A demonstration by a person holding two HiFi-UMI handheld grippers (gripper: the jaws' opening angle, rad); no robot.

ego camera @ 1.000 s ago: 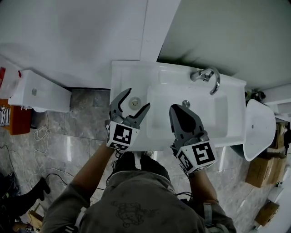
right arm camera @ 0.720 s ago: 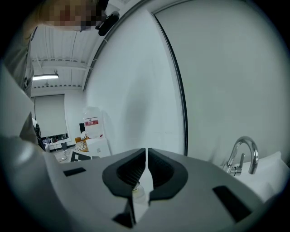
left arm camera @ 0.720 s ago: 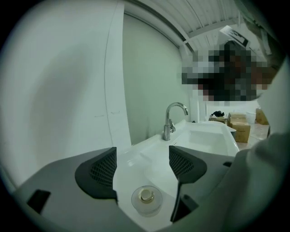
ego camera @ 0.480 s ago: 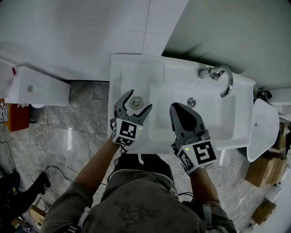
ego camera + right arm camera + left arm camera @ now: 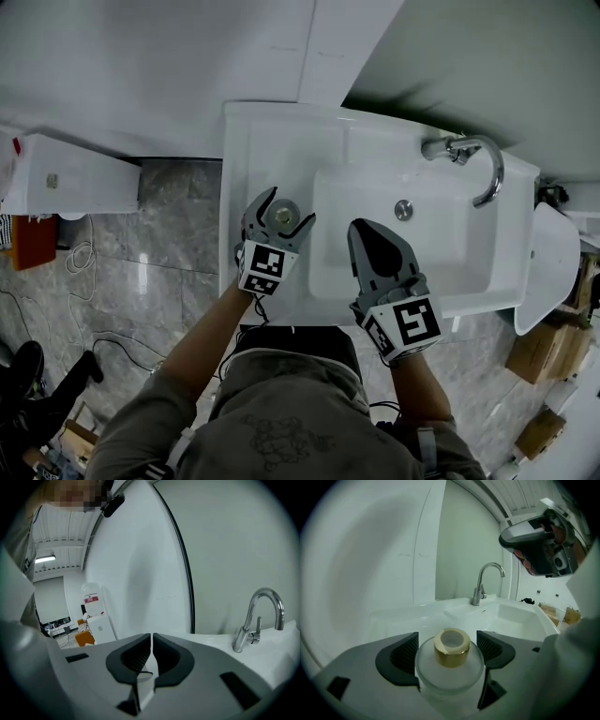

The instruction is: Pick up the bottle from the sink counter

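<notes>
A small round clear glass bottle (image 5: 283, 216) with a gold cap stands on the white sink counter (image 5: 253, 150), left of the basin. My left gripper (image 5: 287, 206) has its jaws on either side of it and they are opening. In the left gripper view the bottle (image 5: 451, 654) sits between the two dark pads (image 5: 404, 654), close to both, with no clear squeeze. My right gripper (image 5: 361, 230) hovers over the basin's near left part, shut and empty. Its pads (image 5: 140, 656) meet in the right gripper view.
The basin (image 5: 441, 253) lies right of the bottle, with a chrome faucet (image 5: 473, 159) at its far side. A white wall backs the counter. A white cabinet (image 5: 70, 173) stands left, a white bin (image 5: 553, 272) right, and cables lie on the grey floor (image 5: 159, 272).
My left gripper has moved forward, so the bottle now sits deeper between its jaws. The right gripper has stayed over the basin, still shut.
</notes>
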